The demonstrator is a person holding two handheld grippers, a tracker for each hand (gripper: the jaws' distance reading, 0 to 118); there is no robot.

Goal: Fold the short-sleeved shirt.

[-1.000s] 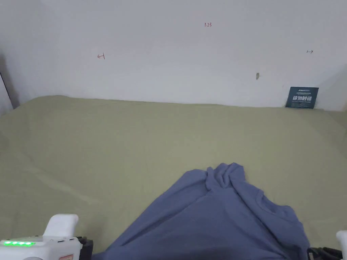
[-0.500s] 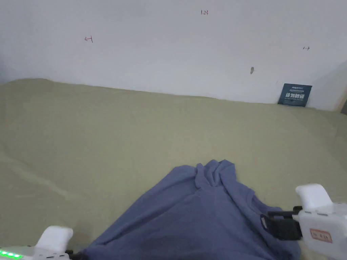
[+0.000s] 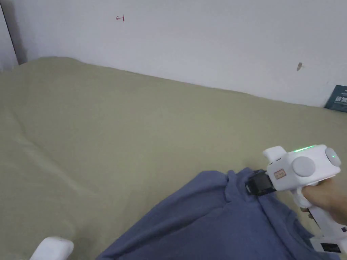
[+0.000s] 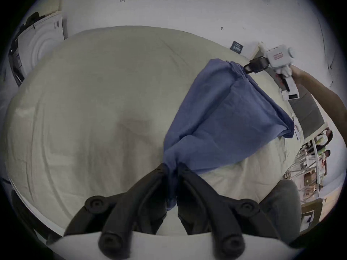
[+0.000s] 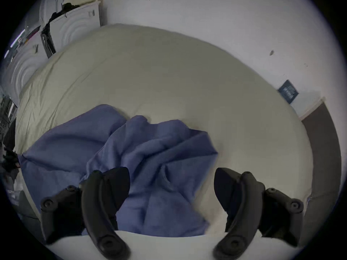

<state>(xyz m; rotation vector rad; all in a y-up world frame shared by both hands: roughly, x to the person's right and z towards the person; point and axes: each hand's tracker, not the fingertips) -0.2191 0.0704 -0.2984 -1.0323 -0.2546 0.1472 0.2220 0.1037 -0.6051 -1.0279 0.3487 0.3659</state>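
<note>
The head view looks down and forward across the bed (image 3: 118,128) toward the wall (image 3: 203,40), from well above. The left gripper view sits low at the bed's near edge, facing the same wall. The right gripper view hovers close over the shirt (image 5: 150,151). All three share shirt, bed and wall.

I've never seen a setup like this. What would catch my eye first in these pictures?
First, the crumpled blue shirt lying on the pale green sheet at the near edge of the bed. Next, the white right hand-held gripper, jaws open, reaching over the shirt's far bunched end. Then the left hand-held gripper, its black jaws pinched shut on a corner of the cloth.
</note>
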